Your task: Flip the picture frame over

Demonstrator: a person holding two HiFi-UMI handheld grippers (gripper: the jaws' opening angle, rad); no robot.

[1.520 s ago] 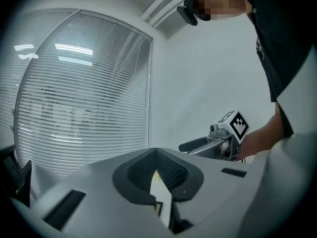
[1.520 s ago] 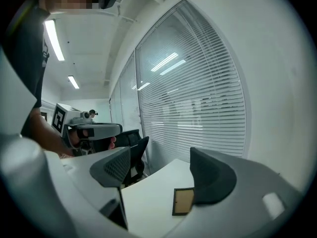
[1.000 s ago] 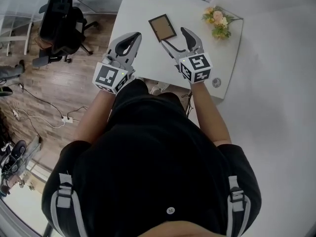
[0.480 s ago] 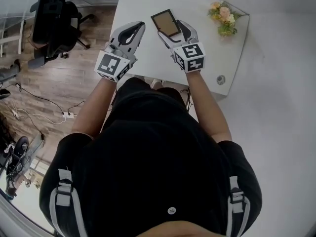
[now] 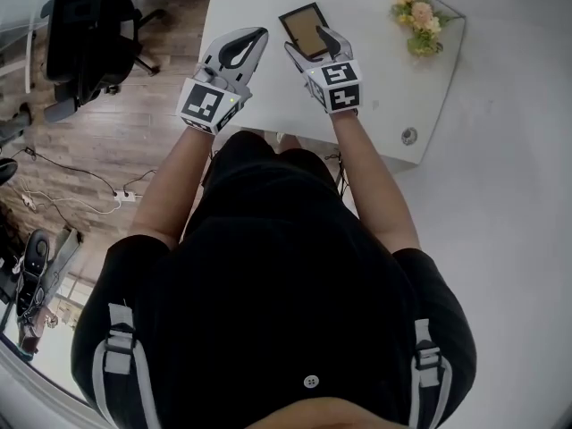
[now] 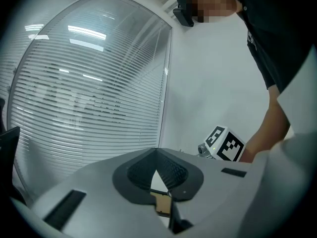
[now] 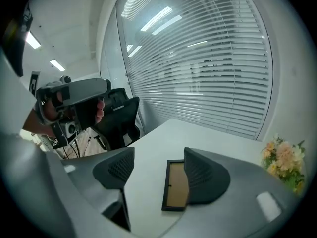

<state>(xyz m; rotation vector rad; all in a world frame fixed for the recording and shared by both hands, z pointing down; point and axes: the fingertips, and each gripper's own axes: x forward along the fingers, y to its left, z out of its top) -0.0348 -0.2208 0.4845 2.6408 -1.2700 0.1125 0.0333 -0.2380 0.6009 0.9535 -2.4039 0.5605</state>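
The picture frame (image 7: pixel 174 192) is seen lying flat on the white table (image 7: pixel 208 133), just ahead of and below the jaws of the right gripper (image 7: pixel 158 155), with its right edge hidden behind the right-hand jaw. Those jaws are held wide, having just been closing a little, and nothing is pressed between them. The jaws of the left gripper (image 6: pixel 157 153) are brought together tip to tip on nothing, off to the frame's left.

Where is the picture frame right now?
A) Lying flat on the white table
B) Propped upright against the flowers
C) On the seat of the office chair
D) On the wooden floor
A: the picture frame lies flat on the white table, well apart from the flowers.
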